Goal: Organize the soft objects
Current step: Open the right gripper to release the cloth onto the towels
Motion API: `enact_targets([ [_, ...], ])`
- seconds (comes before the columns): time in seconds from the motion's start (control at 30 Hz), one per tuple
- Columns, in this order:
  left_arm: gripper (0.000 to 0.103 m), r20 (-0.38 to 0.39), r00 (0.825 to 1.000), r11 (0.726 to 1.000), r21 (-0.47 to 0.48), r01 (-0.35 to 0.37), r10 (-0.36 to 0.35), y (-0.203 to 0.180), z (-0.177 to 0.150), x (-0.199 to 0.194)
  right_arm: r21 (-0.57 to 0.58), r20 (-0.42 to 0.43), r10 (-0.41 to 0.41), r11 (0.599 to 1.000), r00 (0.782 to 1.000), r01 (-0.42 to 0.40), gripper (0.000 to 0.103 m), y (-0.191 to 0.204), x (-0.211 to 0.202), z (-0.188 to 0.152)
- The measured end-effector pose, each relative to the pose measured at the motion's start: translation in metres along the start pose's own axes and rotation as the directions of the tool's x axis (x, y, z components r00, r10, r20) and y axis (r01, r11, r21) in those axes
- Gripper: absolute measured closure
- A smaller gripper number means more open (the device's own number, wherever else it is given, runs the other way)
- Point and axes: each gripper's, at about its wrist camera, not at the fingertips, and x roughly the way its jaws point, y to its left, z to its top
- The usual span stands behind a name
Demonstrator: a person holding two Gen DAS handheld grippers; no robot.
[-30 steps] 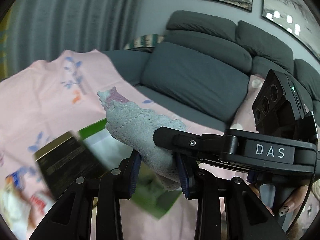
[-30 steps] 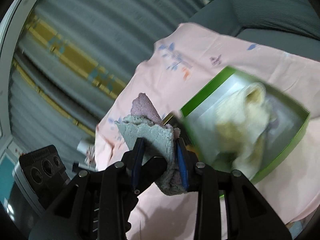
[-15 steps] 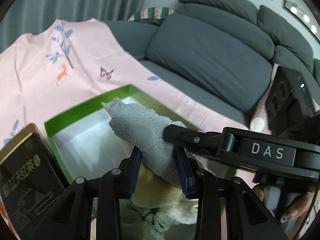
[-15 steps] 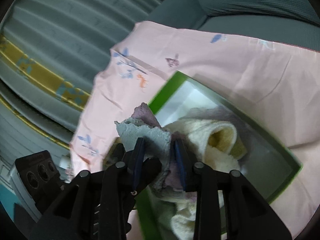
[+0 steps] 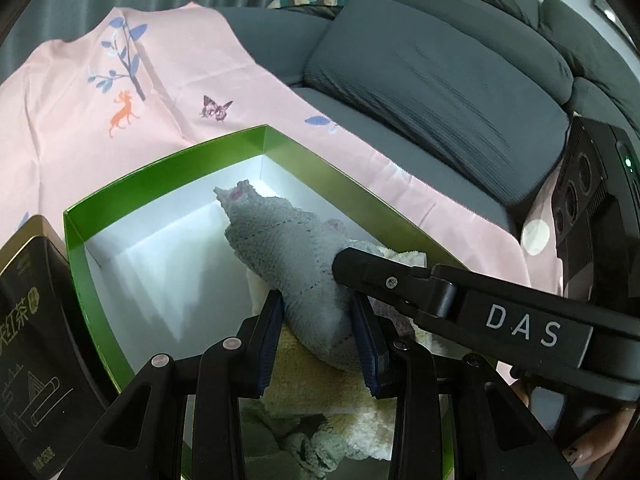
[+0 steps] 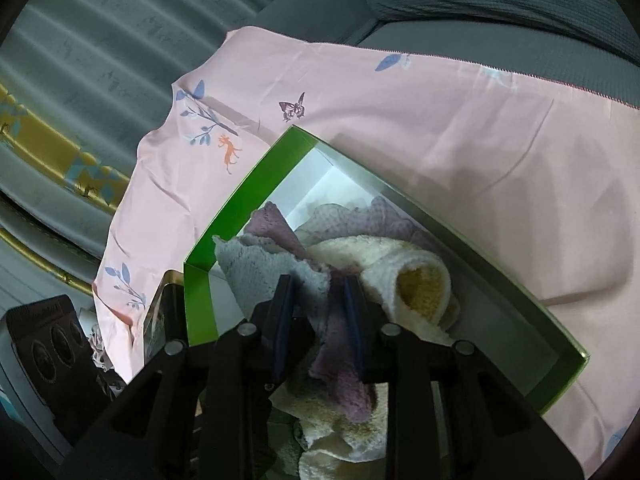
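Left claw (image 5: 318, 334), right claw (image 6: 318, 326) pinch grey towel (image 5: 288, 248) over green box (image 5: 168, 168).

We see a pink sheet (image 5: 192, 80) printed with leaves, a deer and a butterfly, spread over a grey sofa (image 5: 440, 80). Directly on the sheet sits an open green box (image 5: 168, 168), white inside. A black tin (image 5: 28, 320) rests beside the box.
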Motion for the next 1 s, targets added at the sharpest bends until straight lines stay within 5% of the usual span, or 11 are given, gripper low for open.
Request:
enact_targets([
  [1.0,0.06,-0.059,0.998,0.999,-0.051,-0.004,0.001,0.0065,0.0018,0.0094,-0.002,-0.008,-0.038,0.999,0.999,0.038,0.079,-0.0012,0.0034,-0.0038],
])
